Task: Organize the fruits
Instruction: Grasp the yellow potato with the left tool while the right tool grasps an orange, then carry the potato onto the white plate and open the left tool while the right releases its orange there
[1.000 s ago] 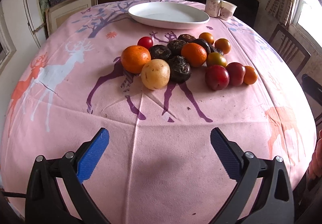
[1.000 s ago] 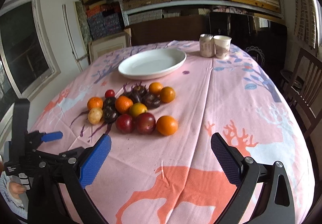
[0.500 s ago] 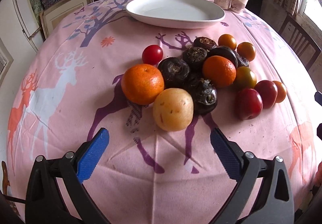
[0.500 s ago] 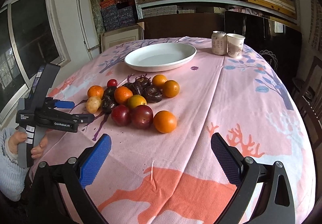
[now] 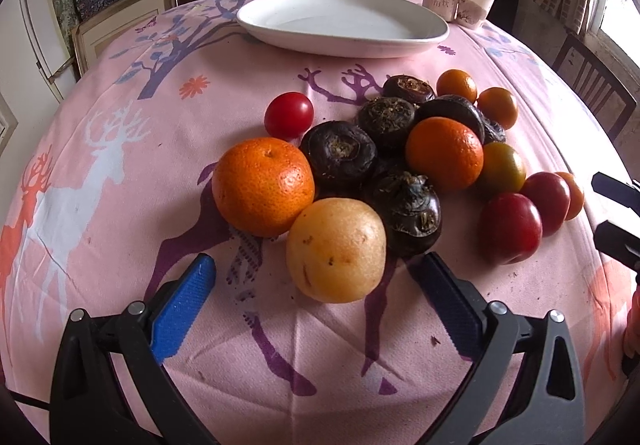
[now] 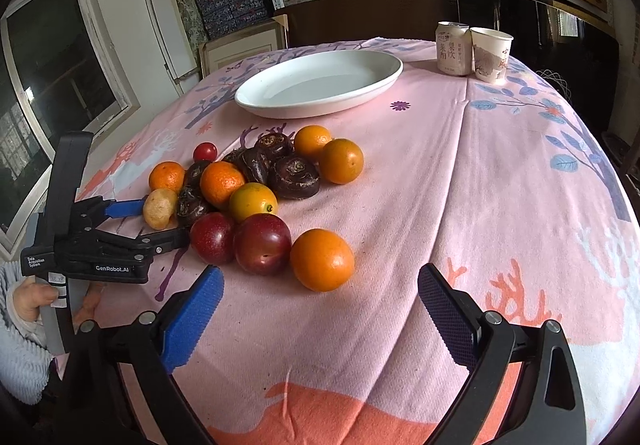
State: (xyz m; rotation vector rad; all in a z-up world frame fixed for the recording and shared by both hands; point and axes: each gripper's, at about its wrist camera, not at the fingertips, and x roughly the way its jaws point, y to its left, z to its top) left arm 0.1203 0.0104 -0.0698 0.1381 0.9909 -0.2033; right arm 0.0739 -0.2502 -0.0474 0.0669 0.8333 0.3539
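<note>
Tablecloth [image 6: 500, 185] bears one plate [image 6: 320, 85], two cups [image 6: 472, 49]

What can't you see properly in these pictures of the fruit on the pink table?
- Left wrist view: the far small orange fruit is mostly hidden behind a dark red plum.
- Left wrist view: the right hand-held gripper is cut off by the right edge.
- Right wrist view: the print on the pale drink can is too small to read.

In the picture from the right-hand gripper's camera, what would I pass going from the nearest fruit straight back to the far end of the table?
Nearest orange → dark red plum → dark water chestnut → white plate → drink can.
</note>
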